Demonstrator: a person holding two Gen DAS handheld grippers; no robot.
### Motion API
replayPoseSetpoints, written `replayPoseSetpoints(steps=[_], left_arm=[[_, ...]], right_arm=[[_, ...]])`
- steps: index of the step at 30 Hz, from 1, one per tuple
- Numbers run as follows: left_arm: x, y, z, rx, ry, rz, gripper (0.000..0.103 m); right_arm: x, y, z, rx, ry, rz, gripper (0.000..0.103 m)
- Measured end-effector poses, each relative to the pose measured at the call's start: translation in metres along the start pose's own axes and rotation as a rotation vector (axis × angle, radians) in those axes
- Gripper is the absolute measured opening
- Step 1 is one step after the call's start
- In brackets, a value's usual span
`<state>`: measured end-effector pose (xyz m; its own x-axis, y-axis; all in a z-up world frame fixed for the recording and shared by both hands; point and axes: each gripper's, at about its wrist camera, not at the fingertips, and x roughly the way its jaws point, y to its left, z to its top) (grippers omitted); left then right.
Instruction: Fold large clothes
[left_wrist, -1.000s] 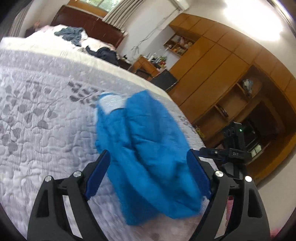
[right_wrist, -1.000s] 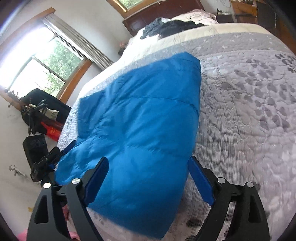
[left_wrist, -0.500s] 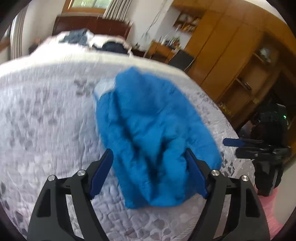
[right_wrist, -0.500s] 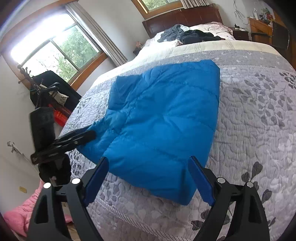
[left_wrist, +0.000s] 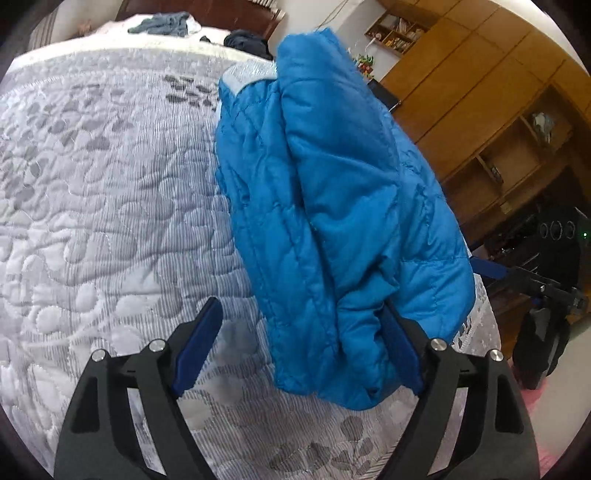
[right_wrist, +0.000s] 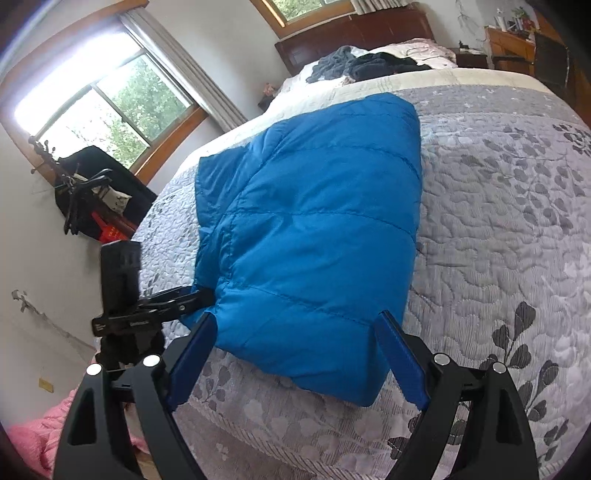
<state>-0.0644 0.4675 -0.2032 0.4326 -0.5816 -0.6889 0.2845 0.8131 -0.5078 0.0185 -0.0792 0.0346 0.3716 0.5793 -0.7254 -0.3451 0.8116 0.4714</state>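
Lying folded on the grey quilted bed (right_wrist: 517, 221), near its foot edge: blue puffer jacket (right_wrist: 317, 229). Left gripper (left_wrist: 299, 343) and right gripper (right_wrist: 295, 354) both with fingers spread wide, each straddling a near corner, clamping nothing. Judged light, puffy, soft, with a slick shell; springs back. Best pinched deep at hem corners or seams.
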Motion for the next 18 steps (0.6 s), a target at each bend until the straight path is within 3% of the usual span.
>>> replayPoseSetpoints(steps=[4,9,14,18], left_arm=[[-0.022,-0.008,0.0,0.008,-0.047,0.026,0.082],[-0.052,-0.035,-0.003,0.041,-0.127,0.112,0.089],[-0.073,-0.058,-0.01,0.062,-0.181,0.185,0.094],[-0.084,-0.075,-0.017,0.068,-0.211,0.247,0.096]], right_arm=[[-0.011,0.01,-0.008,-0.041,-0.081,-0.132,0.099],[-0.026,0.03,-0.021,-0.114,-0.167,-0.324,0.099],[-0.035,0.049,-0.036,-0.158,-0.244,-0.451,0.099],[-0.036,0.058,-0.044,-0.168,-0.228,-0.551,0.099]])
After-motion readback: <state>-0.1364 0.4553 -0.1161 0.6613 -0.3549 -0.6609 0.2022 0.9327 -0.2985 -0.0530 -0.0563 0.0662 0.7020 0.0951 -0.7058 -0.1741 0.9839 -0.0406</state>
